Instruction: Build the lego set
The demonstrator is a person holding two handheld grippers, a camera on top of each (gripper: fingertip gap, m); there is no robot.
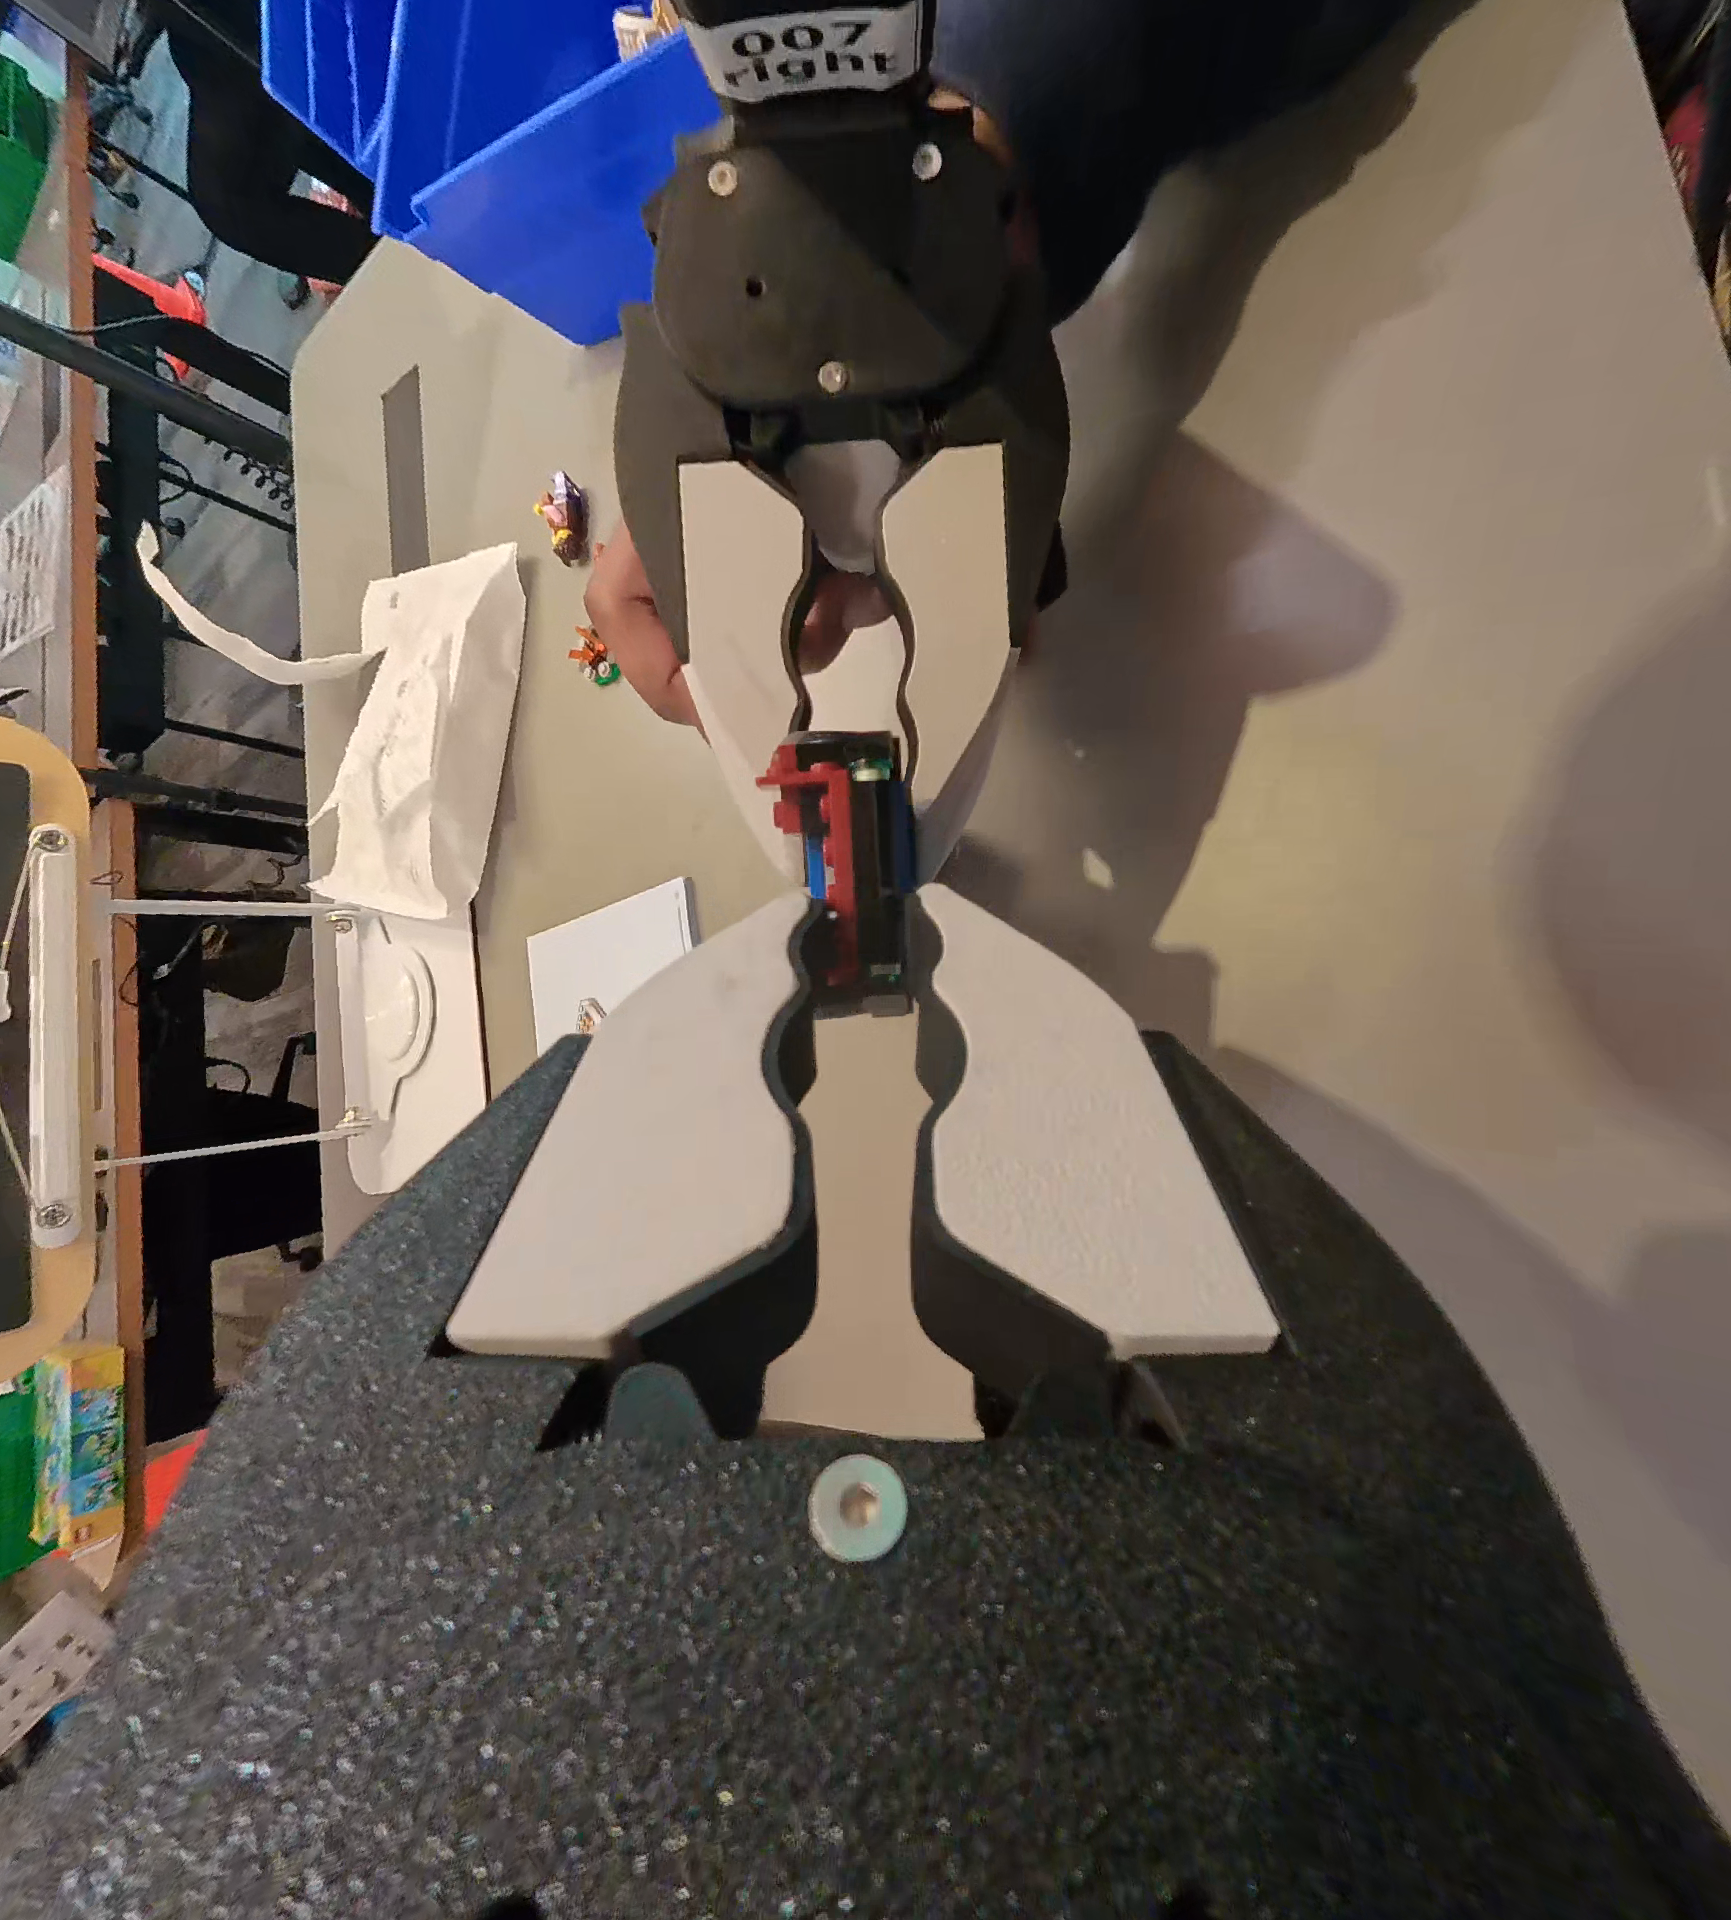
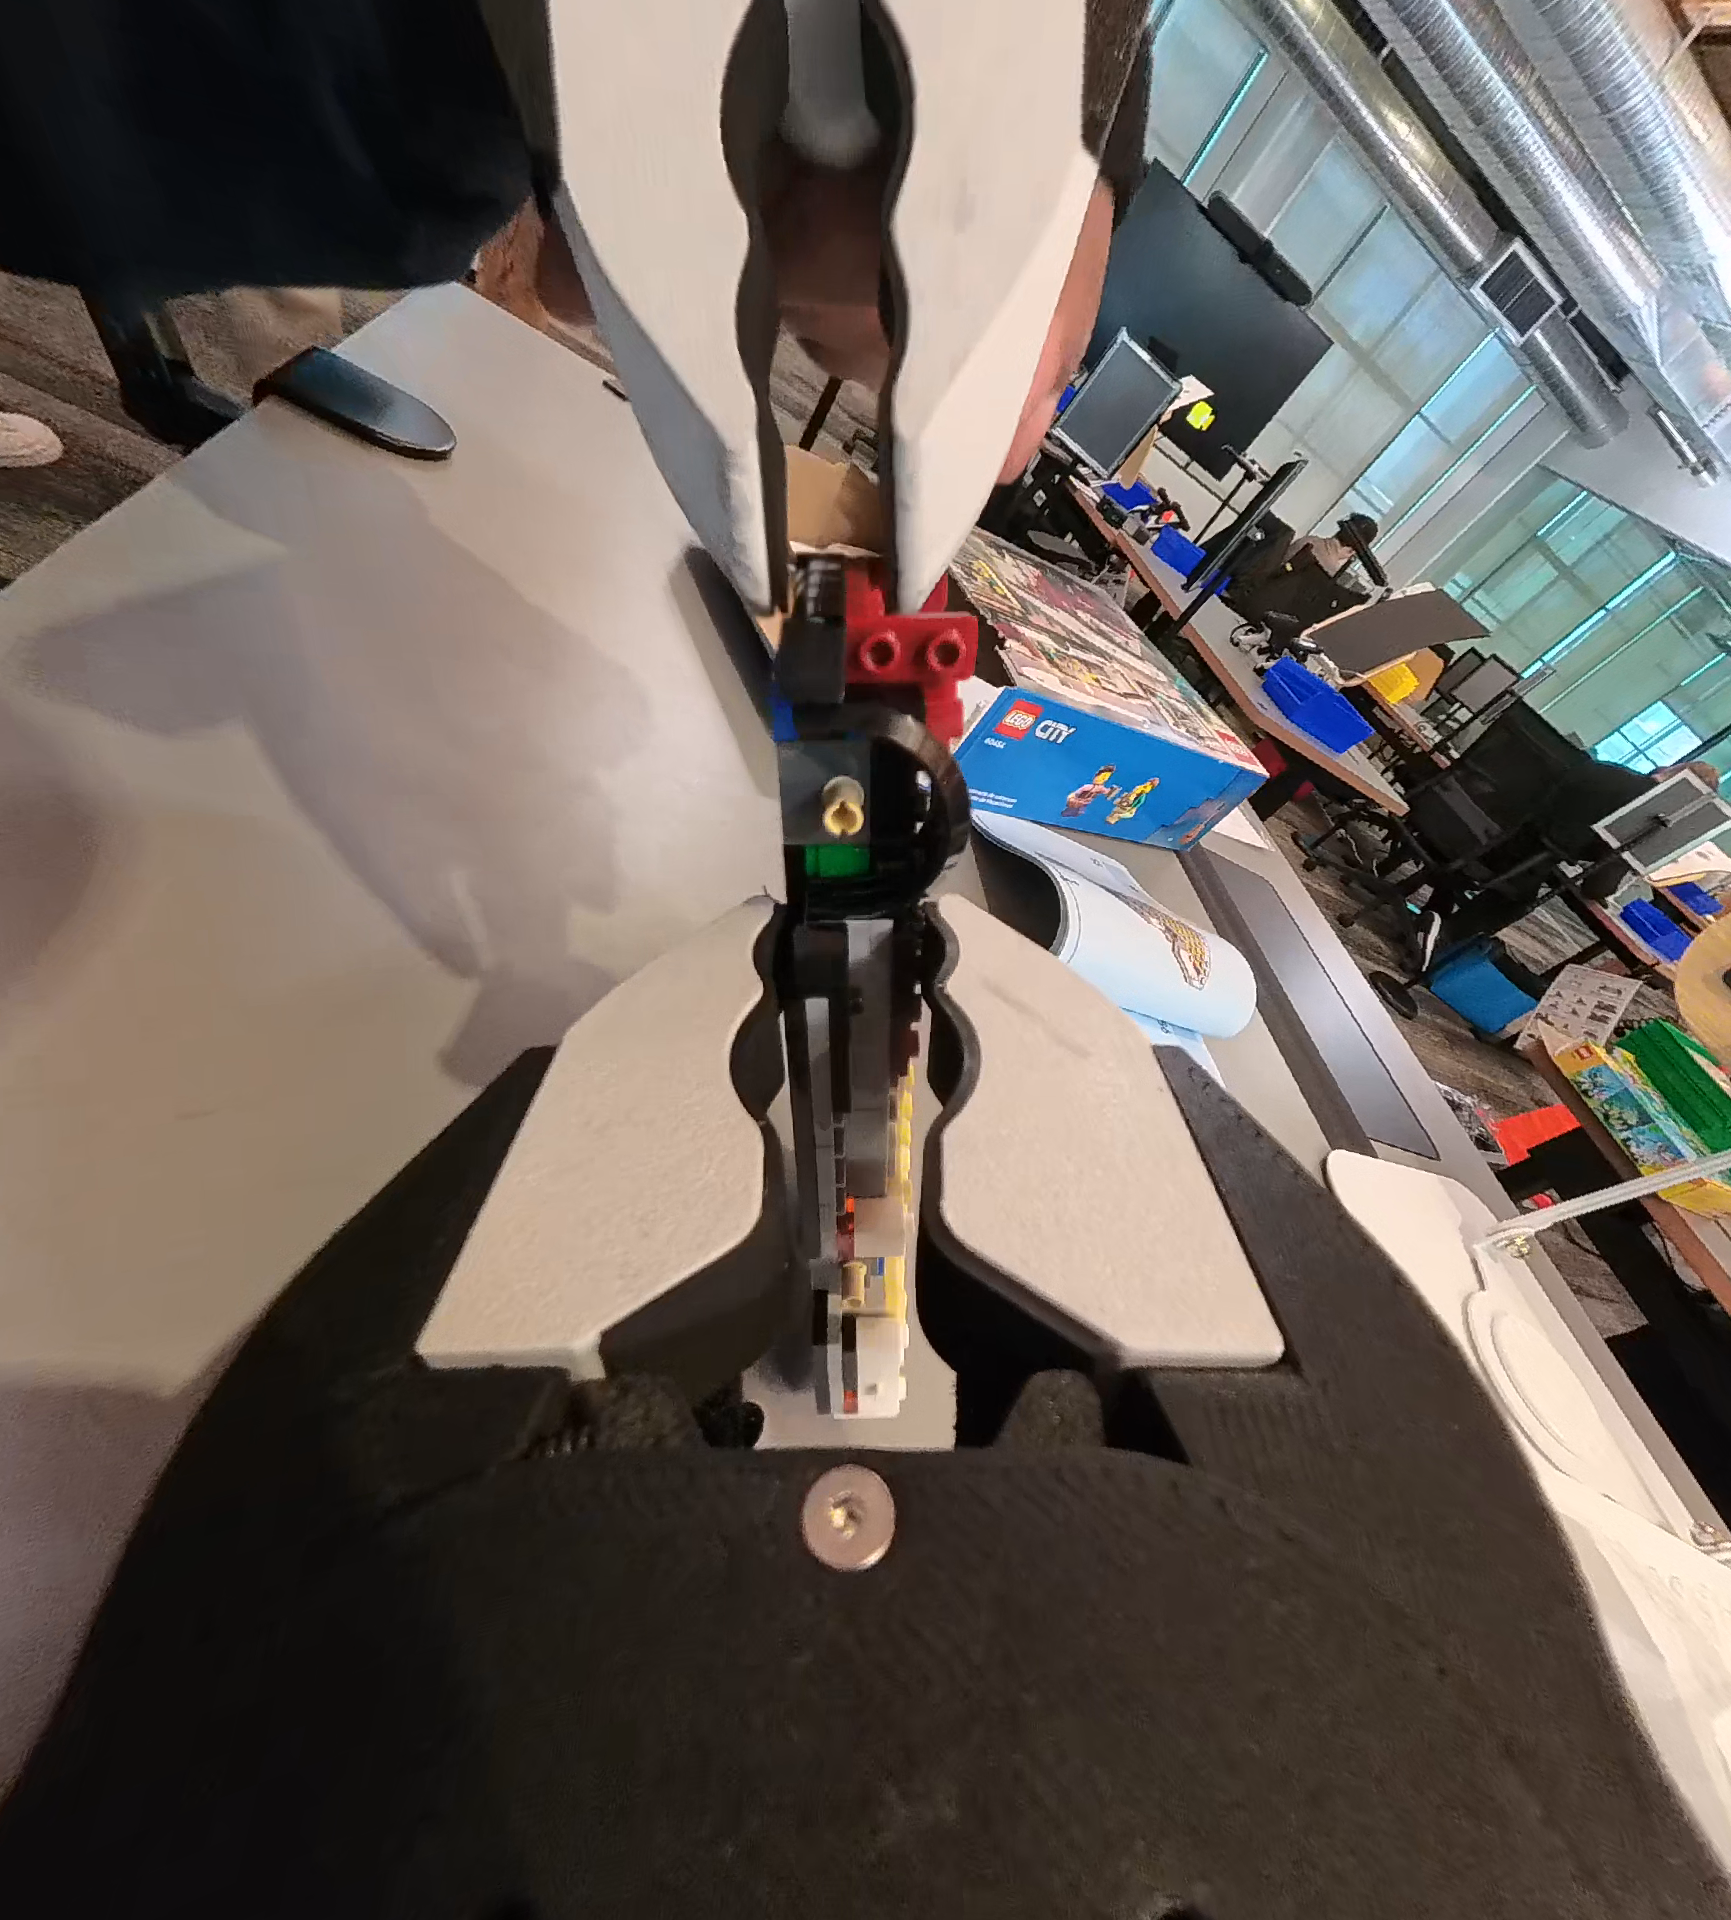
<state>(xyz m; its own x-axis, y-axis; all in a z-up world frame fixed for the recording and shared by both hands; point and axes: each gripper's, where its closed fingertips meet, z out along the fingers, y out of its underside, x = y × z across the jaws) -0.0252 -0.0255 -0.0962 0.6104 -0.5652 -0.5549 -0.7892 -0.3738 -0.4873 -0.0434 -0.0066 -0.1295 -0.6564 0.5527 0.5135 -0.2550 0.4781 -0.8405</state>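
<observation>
Between both claws sits, seemingly clamped, a brick model.

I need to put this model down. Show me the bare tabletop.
Most room: the table on the far side of the model from the paper bag. Crowded: between bag, white sheet and minifigures; also by the blue box and booklet.

Txt: blue box, wht tag.

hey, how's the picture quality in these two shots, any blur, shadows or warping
Left wrist view: sharp toy brick model, big soft shadows on the table, edges bent by the wide lens. Right wrist view: left gripper motion-blurred, background office tilted and curved.
</observation>
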